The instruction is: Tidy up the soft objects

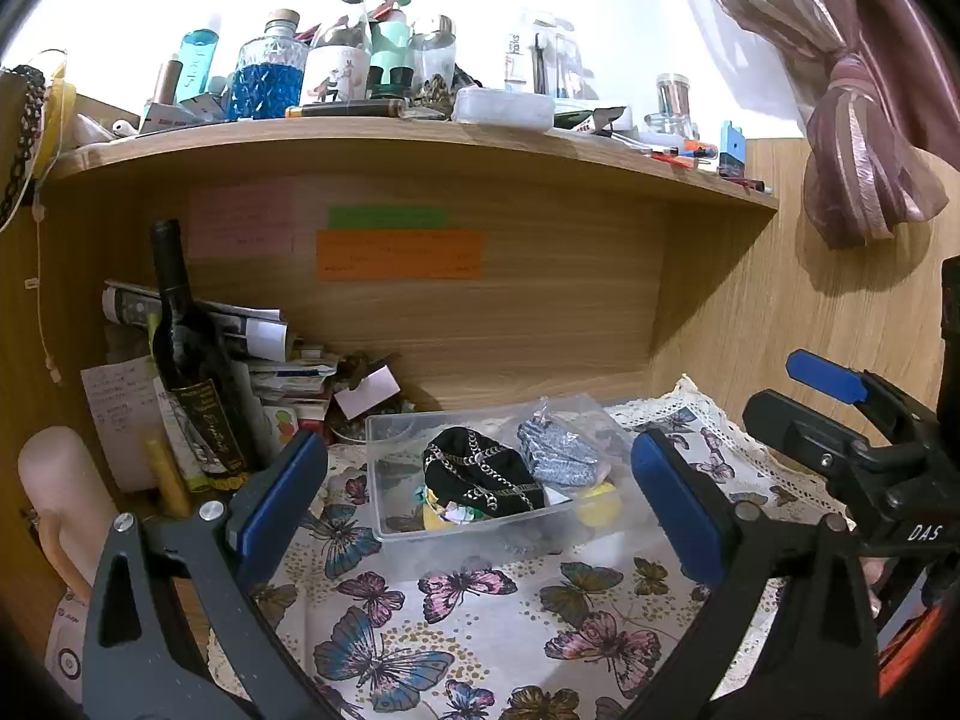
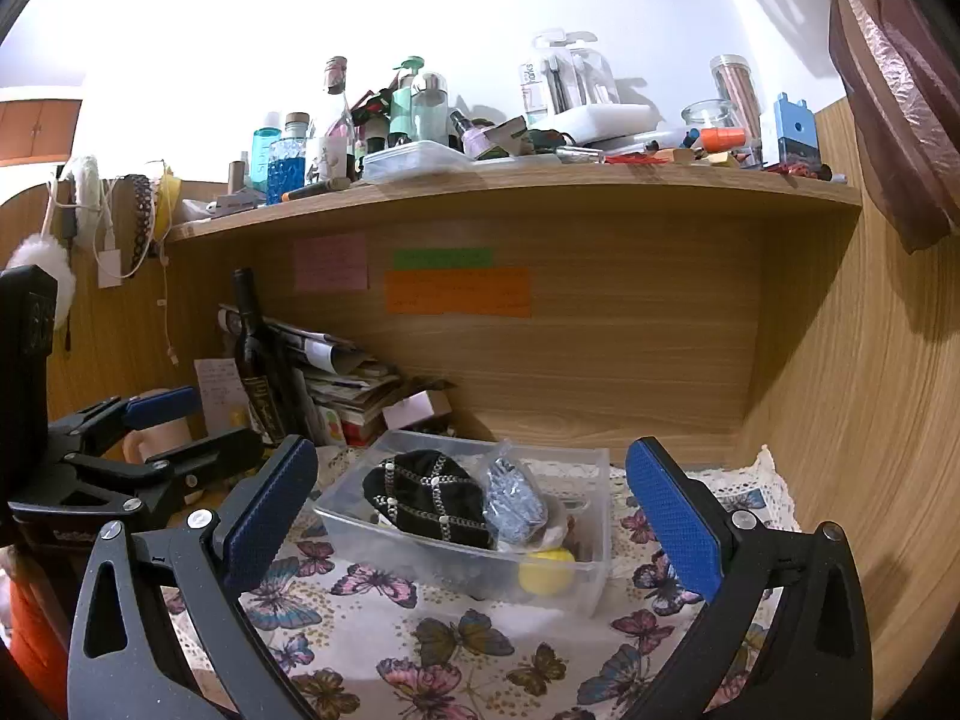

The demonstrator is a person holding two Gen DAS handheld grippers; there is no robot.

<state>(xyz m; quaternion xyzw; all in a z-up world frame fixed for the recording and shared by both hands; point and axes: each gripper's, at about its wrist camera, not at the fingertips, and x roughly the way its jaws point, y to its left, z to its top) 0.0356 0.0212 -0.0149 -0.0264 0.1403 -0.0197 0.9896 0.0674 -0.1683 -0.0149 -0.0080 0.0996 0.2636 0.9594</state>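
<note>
Both tongs, left tongs (image 1: 480, 480) and right tongs (image 2: 471, 516), are spread wide and empty. The soft stuff like the black hat (image 2: 432, 504) and gray pouch (image 2: 516, 501) sits piled in the clear bin (image 2: 540, 591) on the tabletop (image 2: 420, 648). Risk I see: the hat's heaped above the rim, so a nudge could spill it or slide the light bin.

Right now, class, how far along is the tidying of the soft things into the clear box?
Done, apparently: the black chain-patterned cloth, the grey bagged fabric and a yellow item lie in the clear plastic box. In hand: nothing; the left hand-held gripper and right hand-held gripper are open. Left: no loose soft item shows on the butterfly cloth.
</note>
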